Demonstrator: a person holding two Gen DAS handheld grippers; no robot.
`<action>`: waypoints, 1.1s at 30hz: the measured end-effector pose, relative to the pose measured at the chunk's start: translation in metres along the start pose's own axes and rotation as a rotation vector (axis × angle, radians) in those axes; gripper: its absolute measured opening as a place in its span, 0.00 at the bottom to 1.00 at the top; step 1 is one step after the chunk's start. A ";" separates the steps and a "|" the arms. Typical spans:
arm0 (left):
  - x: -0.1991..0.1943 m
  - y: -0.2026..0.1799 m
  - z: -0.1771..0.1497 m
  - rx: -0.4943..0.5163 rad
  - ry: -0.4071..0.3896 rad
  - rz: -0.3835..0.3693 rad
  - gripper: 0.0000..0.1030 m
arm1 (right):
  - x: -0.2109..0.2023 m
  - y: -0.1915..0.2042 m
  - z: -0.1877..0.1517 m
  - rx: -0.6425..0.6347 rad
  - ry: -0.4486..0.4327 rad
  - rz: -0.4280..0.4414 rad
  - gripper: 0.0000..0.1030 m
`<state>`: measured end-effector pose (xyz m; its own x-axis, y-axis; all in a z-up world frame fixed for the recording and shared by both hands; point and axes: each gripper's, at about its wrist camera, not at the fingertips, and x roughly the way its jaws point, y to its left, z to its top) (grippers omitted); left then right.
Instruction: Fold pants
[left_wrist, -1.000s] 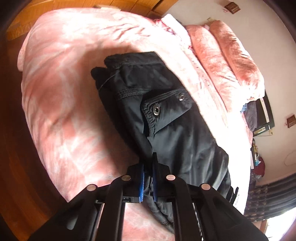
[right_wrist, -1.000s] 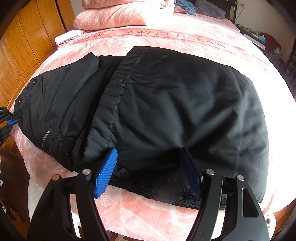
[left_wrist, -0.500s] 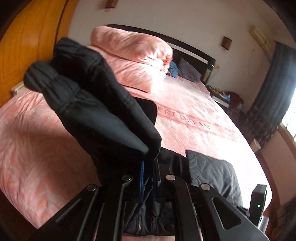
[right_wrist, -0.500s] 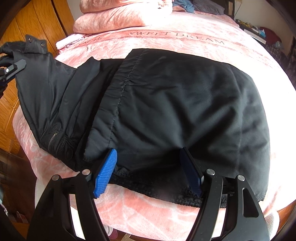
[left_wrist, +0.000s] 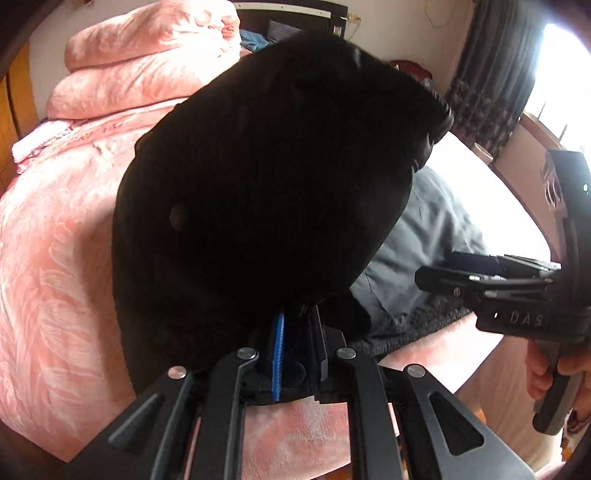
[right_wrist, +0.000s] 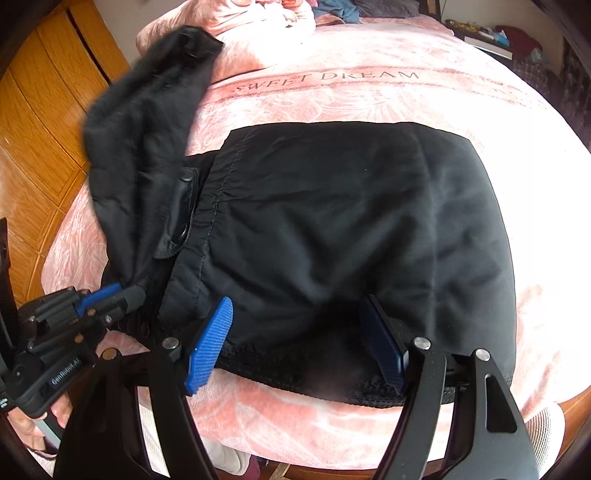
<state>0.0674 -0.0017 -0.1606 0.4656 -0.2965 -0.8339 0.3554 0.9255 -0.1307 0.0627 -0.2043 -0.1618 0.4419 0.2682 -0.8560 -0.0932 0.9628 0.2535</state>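
Observation:
Black pants lie folded on the pink bed, their near edge at the bed's front. My left gripper pinches a corner of the pants' left part, and its jaws are opening with the cloth still between the pads. That lifted flap hangs in the air and fills the left wrist view. In the right wrist view the left gripper sits at the pants' near-left corner. My right gripper is open, its blue pads straddling the near hem without pinching it. The right gripper also shows from the side.
A wooden wardrobe stands close on the left of the bed. Pink folded quilts lie at the headboard. Dark curtains and a cluttered side table are on the right. A hand holds the right gripper's handle.
My left gripper lifted the pants' left end off the bed and swung it rightward, rolling as it went. The flap now hangs over the folded part. The right gripper barely moved.

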 end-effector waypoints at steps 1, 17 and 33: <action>0.002 -0.002 -0.001 0.011 0.017 -0.006 0.14 | 0.000 -0.001 0.000 0.005 0.000 0.004 0.70; -0.017 0.071 0.015 -0.321 -0.031 0.112 0.59 | -0.011 -0.010 0.046 0.055 -0.035 0.115 0.76; 0.006 0.086 0.000 -0.387 0.011 0.131 0.70 | 0.020 -0.005 0.062 0.059 0.016 0.210 0.29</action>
<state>0.1010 0.0764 -0.1772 0.4769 -0.1700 -0.8624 -0.0388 0.9761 -0.2139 0.1275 -0.2055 -0.1522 0.4036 0.4640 -0.7886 -0.1294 0.8822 0.4528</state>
